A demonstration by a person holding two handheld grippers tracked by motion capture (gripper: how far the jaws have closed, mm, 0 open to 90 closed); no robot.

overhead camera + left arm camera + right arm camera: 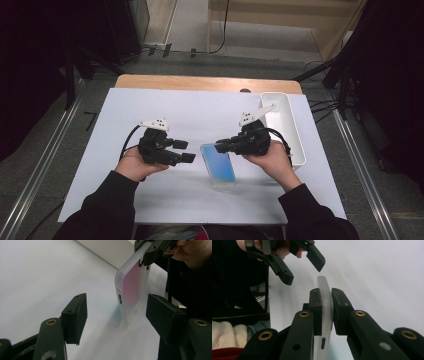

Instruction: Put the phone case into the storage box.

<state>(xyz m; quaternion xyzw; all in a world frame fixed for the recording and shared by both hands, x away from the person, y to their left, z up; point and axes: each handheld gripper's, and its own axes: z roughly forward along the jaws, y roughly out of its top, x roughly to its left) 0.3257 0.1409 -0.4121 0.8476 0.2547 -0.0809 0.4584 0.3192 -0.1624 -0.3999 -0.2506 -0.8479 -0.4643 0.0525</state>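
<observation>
From high up, the right tool (226, 145) holds a phone in a clear case (218, 165) at its top end, and the phone stands tilted on the white surface (150, 105), in the middle near the person. The left tool (182, 151) waits just beside it, open, with nothing in it. A white bin (295, 135) sits off to the right. In the left gripper view, the phone stands past the two open jaws, nearer the right one, so that tool should slide over until the phone is in the middle before it squeezes. In the right gripper view, the pads (315, 306) press flat on both sides of the phone's thin edge. It is best to keep that squeeze steady so the phone does not tip.
</observation>
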